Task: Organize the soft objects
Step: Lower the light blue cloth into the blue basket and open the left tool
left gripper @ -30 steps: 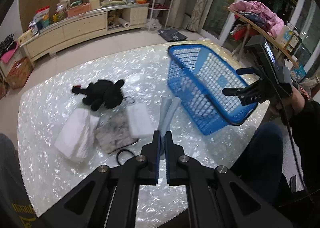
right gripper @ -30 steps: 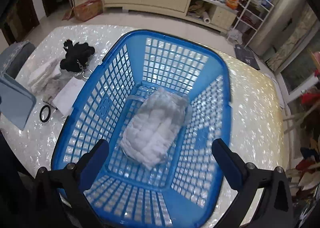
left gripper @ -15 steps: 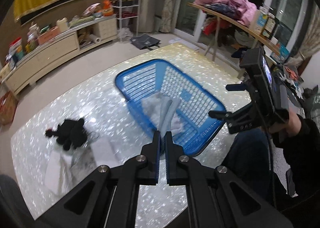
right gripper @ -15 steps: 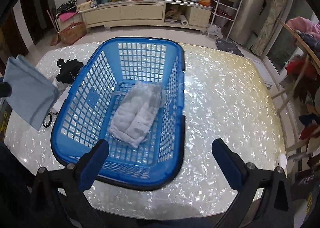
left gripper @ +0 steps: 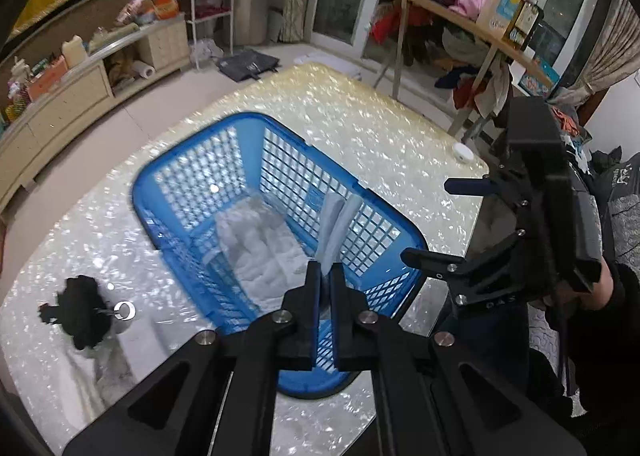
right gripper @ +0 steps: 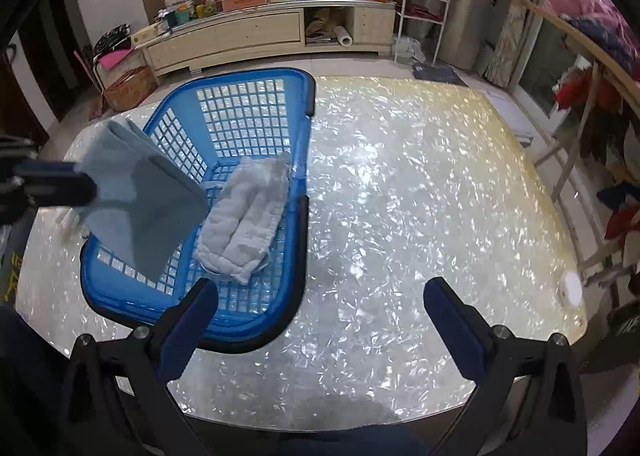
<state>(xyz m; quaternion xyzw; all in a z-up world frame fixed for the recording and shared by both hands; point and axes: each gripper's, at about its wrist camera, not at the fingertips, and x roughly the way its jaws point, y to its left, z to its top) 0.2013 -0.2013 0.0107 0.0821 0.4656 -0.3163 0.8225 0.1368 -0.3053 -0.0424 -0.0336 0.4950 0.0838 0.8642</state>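
Pearly worktop point(right gripper: 400, 196), bare on its right half up to the rounded edge. One blue basket point(right gripper: 256, 96) holds one white padded cloth point(right gripper: 244, 224). Left tool point(left gripper: 325, 276) grips one folded grey cloth point(right gripper: 140, 196) above the basket. Right tool point(right gripper: 320, 308) wide, empty. One black plush toy point(left gripper: 80, 312) outside.

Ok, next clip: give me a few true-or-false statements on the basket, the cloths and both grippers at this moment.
1. The left gripper is shut on a folded grey-blue cloth. True.
2. The blue basket is empty. False: a white quilted cloth lies in it.
3. The right gripper holds the basket's rim. False: it is open and holds nothing, with bare table between its fingers.
4. A black plush toy lies on the table outside the basket. True.
5. The grey-blue cloth rests on the basket floor. False: it hangs above the basket, clamped in the left gripper.
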